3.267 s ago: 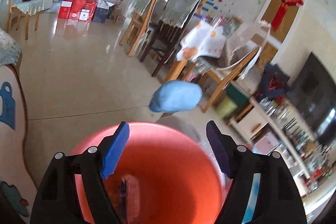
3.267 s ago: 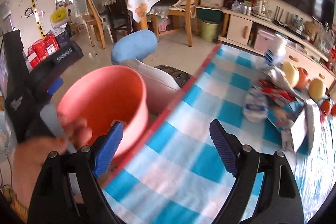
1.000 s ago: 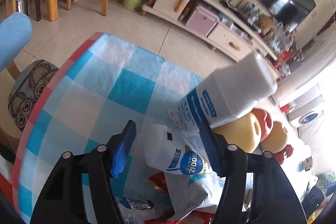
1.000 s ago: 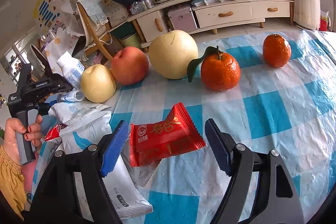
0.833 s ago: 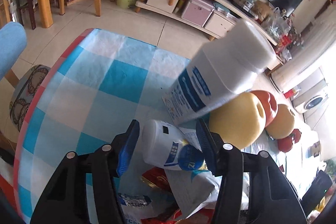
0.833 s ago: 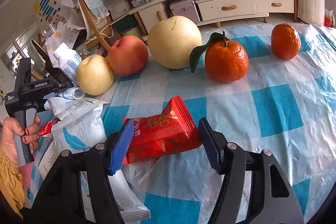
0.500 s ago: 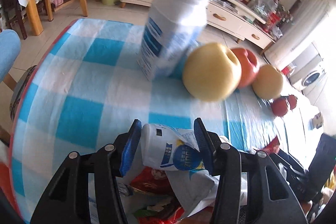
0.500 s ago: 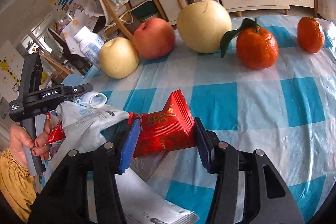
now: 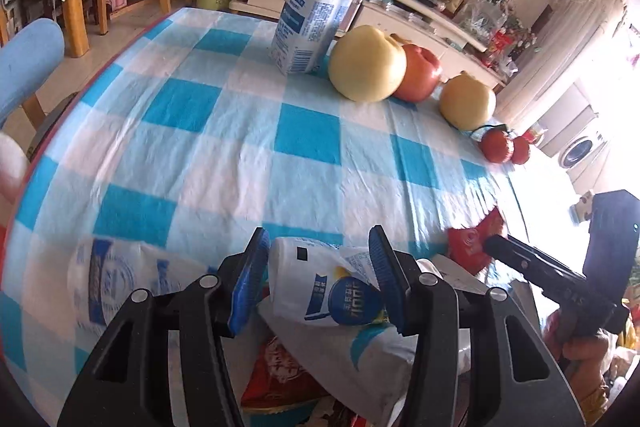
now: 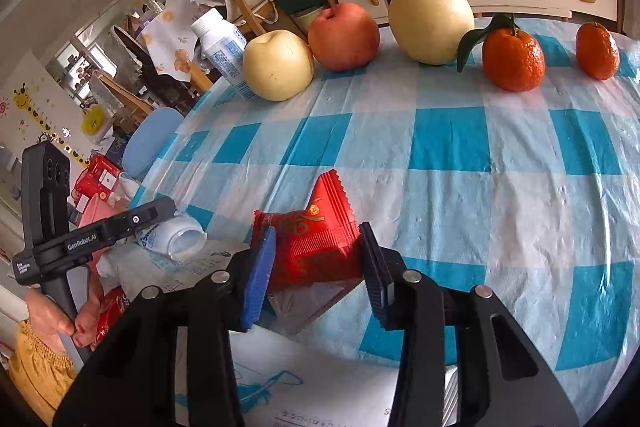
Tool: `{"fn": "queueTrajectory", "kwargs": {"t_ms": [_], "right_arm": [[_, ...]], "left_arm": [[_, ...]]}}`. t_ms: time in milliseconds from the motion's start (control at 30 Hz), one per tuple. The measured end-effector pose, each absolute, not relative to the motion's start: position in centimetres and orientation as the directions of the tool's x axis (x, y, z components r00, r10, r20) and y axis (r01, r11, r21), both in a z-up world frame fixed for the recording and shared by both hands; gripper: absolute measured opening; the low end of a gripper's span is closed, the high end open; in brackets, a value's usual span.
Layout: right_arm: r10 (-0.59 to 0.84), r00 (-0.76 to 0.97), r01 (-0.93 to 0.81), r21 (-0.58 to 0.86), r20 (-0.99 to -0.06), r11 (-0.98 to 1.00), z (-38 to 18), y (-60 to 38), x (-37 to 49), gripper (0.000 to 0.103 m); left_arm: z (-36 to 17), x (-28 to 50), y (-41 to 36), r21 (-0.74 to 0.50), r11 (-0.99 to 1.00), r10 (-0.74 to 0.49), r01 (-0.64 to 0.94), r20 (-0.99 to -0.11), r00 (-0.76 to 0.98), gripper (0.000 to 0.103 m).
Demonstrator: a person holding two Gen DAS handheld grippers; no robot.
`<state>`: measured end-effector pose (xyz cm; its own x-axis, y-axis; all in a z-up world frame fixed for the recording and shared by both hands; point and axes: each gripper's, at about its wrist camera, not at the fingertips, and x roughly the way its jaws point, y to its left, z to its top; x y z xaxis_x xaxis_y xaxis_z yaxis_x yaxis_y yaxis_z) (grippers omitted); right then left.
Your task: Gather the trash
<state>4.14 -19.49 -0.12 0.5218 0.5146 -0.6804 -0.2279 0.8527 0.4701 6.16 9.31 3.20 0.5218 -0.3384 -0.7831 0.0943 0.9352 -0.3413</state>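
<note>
Clamping a toppled white bottle (image 9: 320,291), left tongs (image 9: 320,283) hold; right tongs (image 10: 316,267) are closing on a red packet (image 10: 316,239).

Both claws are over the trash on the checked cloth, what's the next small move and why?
Probably finish closing the right claw and lift: its jaws are closing around the crinkled red foil snack wrapper, while the left claw already grips the small white plastic bottle.

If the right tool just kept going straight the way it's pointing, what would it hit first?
The red wrapper: it already sits between the right tool's closing jaws, so nothing comes before it. Past the wrapper the line seems to run onto bare tablecloth, well short of the fruit, though depth is hard to judge.
</note>
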Motion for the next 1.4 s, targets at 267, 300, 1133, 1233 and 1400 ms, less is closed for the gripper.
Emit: {"fn": "queueTrajectory", "kwargs": {"t_ms": [267, 300, 1133, 1233, 1400], "right_arm": [[0.479, 0.577, -0.219, 0.44, -0.662, 0.871, 0.9, -18.1, 3.0, 0.029], [0.478, 0.584, -0.222, 0.438, -0.656, 0.871, 1.1, -17.9, 2.9, 0.022], [0.439, 0.654, 0.0, 0.58, -0.616, 0.815, 2.2, -22.6, -2.4, 0.073], [0.419, 0.638, 0.075, 0.593, -0.646, 0.802, 1.8, -23.5, -3.5, 0.08], [0.446, 0.601, 0.125, 0.63, -0.663, 0.767, 0.4, -23.3, -4.5, 0.09]], "left_arm": [[5.0, 2.5, 10.2, -0.362, 0.898, -0.44, 0.25, -0.716, 0.542, 0.072], [5.2, 2.1, 10.0, -0.334, 0.903, -0.429, 0.27, -0.724, 0.54, 0.072], [5.2, -5.5, 8.8, -0.293, 0.921, -0.389, 0.255, -0.725, 0.568, 0.079], [4.9, -5.2, 7.8, -0.264, 0.926, -0.373, 0.27, -0.742, 0.557, 0.079], [3.7, -4.6, 7.3, -0.241, 0.943, -0.33, 0.23, -0.774, 0.54, 0.072]]}}
